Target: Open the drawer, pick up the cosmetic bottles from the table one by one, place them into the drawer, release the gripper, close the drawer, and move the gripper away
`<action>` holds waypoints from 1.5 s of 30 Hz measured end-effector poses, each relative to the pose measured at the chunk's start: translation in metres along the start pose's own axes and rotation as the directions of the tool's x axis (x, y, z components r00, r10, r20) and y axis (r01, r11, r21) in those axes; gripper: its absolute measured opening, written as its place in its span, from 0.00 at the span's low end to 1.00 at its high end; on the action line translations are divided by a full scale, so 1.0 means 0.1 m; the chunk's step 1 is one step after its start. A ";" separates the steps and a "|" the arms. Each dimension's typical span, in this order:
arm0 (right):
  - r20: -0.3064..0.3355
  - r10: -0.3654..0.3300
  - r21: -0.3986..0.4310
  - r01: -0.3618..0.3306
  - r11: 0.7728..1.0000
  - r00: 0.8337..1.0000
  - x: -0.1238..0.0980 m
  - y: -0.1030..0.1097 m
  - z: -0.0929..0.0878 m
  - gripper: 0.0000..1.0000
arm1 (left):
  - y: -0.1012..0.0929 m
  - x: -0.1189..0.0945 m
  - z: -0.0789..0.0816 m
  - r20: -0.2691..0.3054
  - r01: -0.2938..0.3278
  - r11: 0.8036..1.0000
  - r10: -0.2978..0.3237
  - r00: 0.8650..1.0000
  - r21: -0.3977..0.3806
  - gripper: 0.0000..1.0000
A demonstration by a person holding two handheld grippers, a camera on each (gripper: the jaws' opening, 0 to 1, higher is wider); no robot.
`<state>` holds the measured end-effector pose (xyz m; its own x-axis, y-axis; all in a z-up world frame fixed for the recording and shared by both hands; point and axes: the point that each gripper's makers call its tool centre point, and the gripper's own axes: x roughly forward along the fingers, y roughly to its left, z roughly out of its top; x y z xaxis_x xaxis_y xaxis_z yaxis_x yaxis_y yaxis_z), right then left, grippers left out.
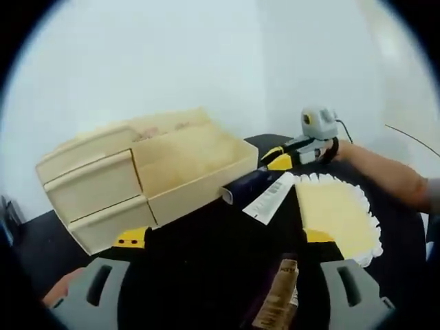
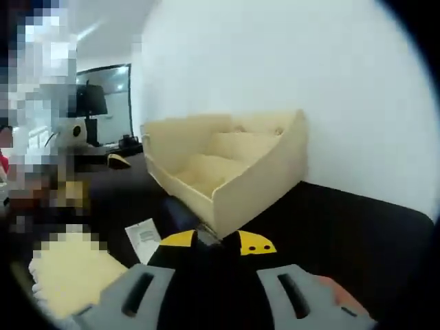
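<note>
Right gripper (image 1: 278, 159) pinches a dark cosmetic bottle (image 1: 249, 184) at the corner of the open drawer (image 1: 199, 165); in its own view its yellow-tipped jaws close on that dark shape, which is blurred there. Left gripper (image 1: 218, 242) hangs spread above the black surface (image 1: 192, 261). 1 white tube (image 1: 269, 198) lies beside a yellow paper-edged mat (image 1: 338, 218), and 1 brown bottle (image 1: 278, 301) lies near the left gripper. Pale wooden organizer (image 1: 103, 185) stands against a plain white wall (image 1: 172, 62).
</note>
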<state>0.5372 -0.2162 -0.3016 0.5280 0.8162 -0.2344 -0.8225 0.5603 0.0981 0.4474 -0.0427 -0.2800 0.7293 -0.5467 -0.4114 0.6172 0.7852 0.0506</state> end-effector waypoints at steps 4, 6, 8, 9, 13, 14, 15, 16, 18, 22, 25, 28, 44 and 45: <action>0.005 0.017 0.026 -0.017 1.000 1.000 -0.02 -0.01 -0.03 0.19 | -0.01 0.01 0.00 -0.002 0.001 1.000 -0.001 1.000 0.003 0.81; 0.007 0.040 0.042 -0.040 0.998 0.999 -0.01 0.02 -0.04 0.18 | -0.01 0.01 -0.01 -0.005 0.001 1.000 -0.001 1.000 0.005 0.81; 0.009 0.048 0.046 -0.048 0.998 0.999 0.01 0.04 -0.04 0.17 | 0.00 0.01 -0.01 -0.005 0.001 1.000 -0.001 1.000 0.004 0.81; 0.009 0.052 0.050 -0.052 0.997 0.999 0.01 0.04 -0.04 0.17 | 0.00 0.01 -0.01 -0.005 0.001 1.000 -0.001 1.000 0.004 0.81; 0.006 0.062 0.045 -0.062 0.997 0.998 0.06 0.02 -0.01 0.18 | -0.01 0.00 -0.02 -0.006 0.000 1.000 0.000 1.000 0.005 0.81; -0.003 0.064 0.030 -0.064 0.998 0.998 0.08 0.02 0.00 0.19 | -0.01 0.00 -0.02 -0.007 0.001 1.000 -0.001 1.000 0.005 0.81; -0.009 0.062 0.023 -0.061 0.998 0.998 0.10 0.02 0.01 0.20 | -0.01 0.00 -0.02 -0.008 0.001 1.000 -0.001 1.000 0.007 0.81; -0.011 0.068 0.019 -0.067 0.998 0.998 0.12 0.03 0.02 0.20 | -0.01 0.00 -0.02 -0.009 0.000 1.000 0.000 1.000 0.009 0.81; -0.029 0.022 -0.027 -0.023 0.999 0.999 0.11 -0.04 0.04 0.21 | 0.00 0.00 -0.02 -0.011 0.001 1.000 -0.001 1.000 0.010 0.81; 0.047 0.056 -0.045 -0.054 0.998 0.997 -0.03 0.11 0.26 0.19 | 0.06 -0.05 0.02 -0.002 -0.003 1.000 0.003 1.000 0.008 0.81; 0.033 0.086 -0.115 -0.081 0.990 0.996 -0.09 0.33 0.35 0.19 | 0.11 -0.13 0.08 0.021 -0.006 1.000 0.006 1.000 -0.006 0.81; -0.033 0.156 -0.197 -0.159 0.967 0.987 -0.08 0.68 0.38 0.19 | 0.18 -0.21 0.12 0.035 -0.011 1.000 0.011 0.999 -0.011 0.81; -0.315 0.282 -0.550 -0.416 0.725 0.906 0.20 2.06 0.26 0.25 | 0.40 -0.53 0.11 0.067 0.021 1.000 -0.021 0.998 -0.004 0.77; -0.329 0.284 -0.564 -0.429 0.705 0.900 0.22 2.14 0.23 0.25 | 0.40 -0.55 0.11 0.066 0.032 1.000 -0.032 0.997 0.001 0.76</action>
<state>0.3776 -0.0749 -0.2635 0.1720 0.8477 -0.5018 -0.9260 -0.0346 -0.3759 0.4355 0.0160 -0.2457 0.7273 -0.5891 -0.3520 0.6402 0.7672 0.0387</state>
